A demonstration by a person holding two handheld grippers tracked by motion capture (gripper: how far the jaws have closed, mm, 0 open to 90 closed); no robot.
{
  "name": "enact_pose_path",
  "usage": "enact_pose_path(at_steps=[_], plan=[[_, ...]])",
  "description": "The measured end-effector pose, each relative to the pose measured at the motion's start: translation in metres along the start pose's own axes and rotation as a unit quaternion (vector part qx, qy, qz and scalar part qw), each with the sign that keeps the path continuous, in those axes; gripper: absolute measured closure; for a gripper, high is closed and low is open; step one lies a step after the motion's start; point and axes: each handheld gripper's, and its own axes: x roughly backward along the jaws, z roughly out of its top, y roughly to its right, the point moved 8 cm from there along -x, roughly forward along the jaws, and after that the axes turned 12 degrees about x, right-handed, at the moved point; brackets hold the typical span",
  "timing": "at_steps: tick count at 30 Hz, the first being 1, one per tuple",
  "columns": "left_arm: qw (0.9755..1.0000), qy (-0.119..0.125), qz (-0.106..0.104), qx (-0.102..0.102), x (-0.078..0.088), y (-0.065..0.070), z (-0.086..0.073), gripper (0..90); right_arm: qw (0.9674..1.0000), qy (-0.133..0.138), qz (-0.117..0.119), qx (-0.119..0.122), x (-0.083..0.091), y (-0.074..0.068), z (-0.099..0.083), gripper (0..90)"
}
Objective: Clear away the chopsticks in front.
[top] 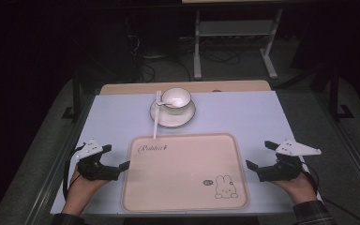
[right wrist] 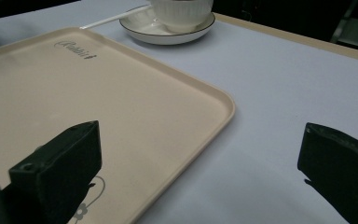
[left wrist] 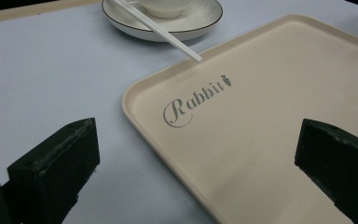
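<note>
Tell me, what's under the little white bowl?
The bowl sits on a white saucer with a dark rim. White chopsticks lean across the saucer's edge beside it. The saucer's middle is covered by the bowl, so anything there is hidden.

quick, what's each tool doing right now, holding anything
Left tool: open, holding nothing.
Right tool: open, holding nothing.
</note>
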Motion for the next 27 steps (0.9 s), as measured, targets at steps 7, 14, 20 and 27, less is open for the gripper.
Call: enact_pose_path(at_steps=[7, 14, 20, 27], plan=[[0.9999, -0.008, 0.009, 0.002, -0.010, -0.002, 0.011, 0.0, 1.0000, 0.005, -0.001, -0.004, 0.001, 0.003, 0.000, 0.0], [0.9996, -0.027, 0.008, 0.002, -0.022, -0.004, 0.017, 0.0, 1.0000, 0.002, 0.002, 0.003, -0.001, 0.001, 0.001, 0.0], [0.9995, -0.031, 0.008, -0.001, -0.033, -0.003, 0.025, 0.0, 1.0000, -0.001, 0.004, 0.008, -0.002, -0.002, 0.002, 0.0], [0.9990, -0.044, 0.012, 0.000, -0.050, -0.002, 0.038, 0.0, 1.0000, -0.001, 0.007, 0.004, -0.002, -0.002, 0.001, 0.0]])
